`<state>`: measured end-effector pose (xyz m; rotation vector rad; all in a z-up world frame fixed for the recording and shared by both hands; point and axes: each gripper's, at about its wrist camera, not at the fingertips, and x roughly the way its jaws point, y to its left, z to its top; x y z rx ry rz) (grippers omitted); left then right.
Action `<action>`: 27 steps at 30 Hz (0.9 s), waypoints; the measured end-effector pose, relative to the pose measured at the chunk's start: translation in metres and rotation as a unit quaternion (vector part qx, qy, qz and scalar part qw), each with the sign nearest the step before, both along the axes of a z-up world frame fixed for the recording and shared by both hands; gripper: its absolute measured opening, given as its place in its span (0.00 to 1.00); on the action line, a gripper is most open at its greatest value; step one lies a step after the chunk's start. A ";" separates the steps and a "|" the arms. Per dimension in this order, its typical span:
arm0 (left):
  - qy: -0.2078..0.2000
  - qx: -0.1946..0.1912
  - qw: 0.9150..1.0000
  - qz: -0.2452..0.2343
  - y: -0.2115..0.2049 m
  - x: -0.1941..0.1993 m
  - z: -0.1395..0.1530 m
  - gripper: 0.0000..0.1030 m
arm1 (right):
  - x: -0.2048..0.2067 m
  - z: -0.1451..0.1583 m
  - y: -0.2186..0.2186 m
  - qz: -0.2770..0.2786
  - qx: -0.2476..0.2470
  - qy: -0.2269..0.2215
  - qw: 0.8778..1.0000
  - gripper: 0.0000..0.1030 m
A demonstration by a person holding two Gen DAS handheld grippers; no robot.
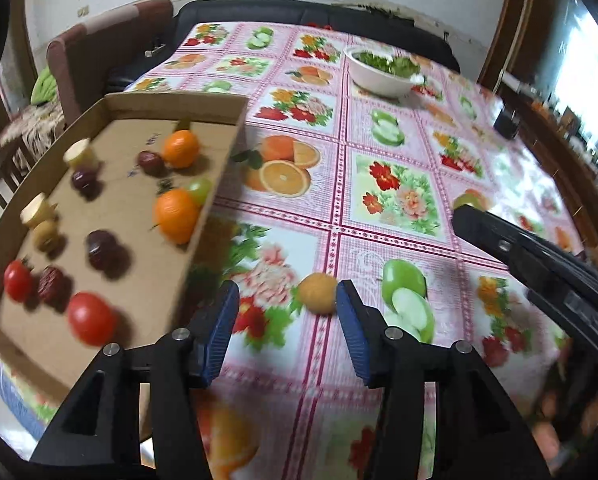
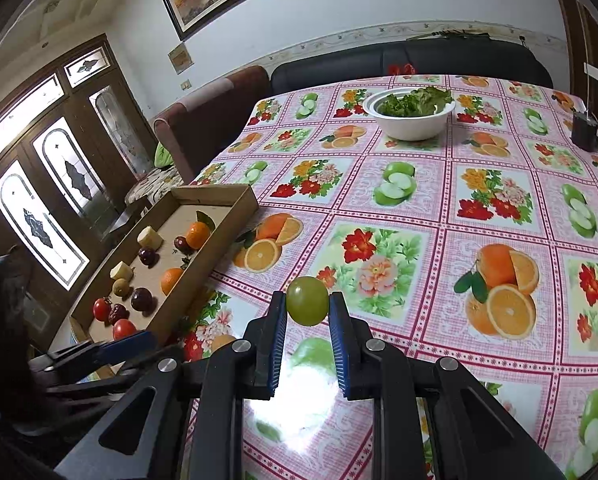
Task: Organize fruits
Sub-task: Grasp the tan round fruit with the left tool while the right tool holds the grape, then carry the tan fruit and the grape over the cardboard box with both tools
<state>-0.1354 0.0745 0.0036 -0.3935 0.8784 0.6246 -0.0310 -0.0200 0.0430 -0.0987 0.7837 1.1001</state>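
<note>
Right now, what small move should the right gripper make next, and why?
Probably carry the green grape, pinched in the right gripper, left toward the cardboard tray. The tray already holds the sorted fruit, and the grape hangs above the tablecloth, outside it.

The surface (image 2: 419,208) is covered by a shiny plastic cloth, and a bright glare is seen low in the middle of the right wrist view. The box (image 2: 219,236) at the left is made of matt brown cardboard. The green grape (image 2: 307,301) looks smooth and a little glossy. The fingers (image 1: 223,328) are padded with ridged blue rubber, held in black matt plastic with round silver metal bolts. The bowl (image 2: 411,126) looks smooth and white.
</note>
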 end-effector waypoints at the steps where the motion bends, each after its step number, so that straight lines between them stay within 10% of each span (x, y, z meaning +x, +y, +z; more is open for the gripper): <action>1: 0.008 0.001 1.000 0.001 0.001 0.005 -0.004 0.48 | 0.001 -0.001 -0.001 0.000 0.000 0.002 1.000 0.21; 6: 0.036 -0.004 0.999 -0.023 -0.003 0.026 -0.020 0.45 | 0.005 -0.004 -0.003 -0.003 -0.001 0.006 1.000 0.21; 8: 0.045 0.017 0.999 -0.025 -0.009 0.027 -0.020 0.22 | 0.006 -0.003 -0.004 -0.005 0.000 0.007 1.000 0.21; 27: 0.018 0.055 0.998 0.038 0.016 -0.031 0.025 0.22 | -0.013 0.014 0.020 0.026 0.008 -0.007 1.000 0.21</action>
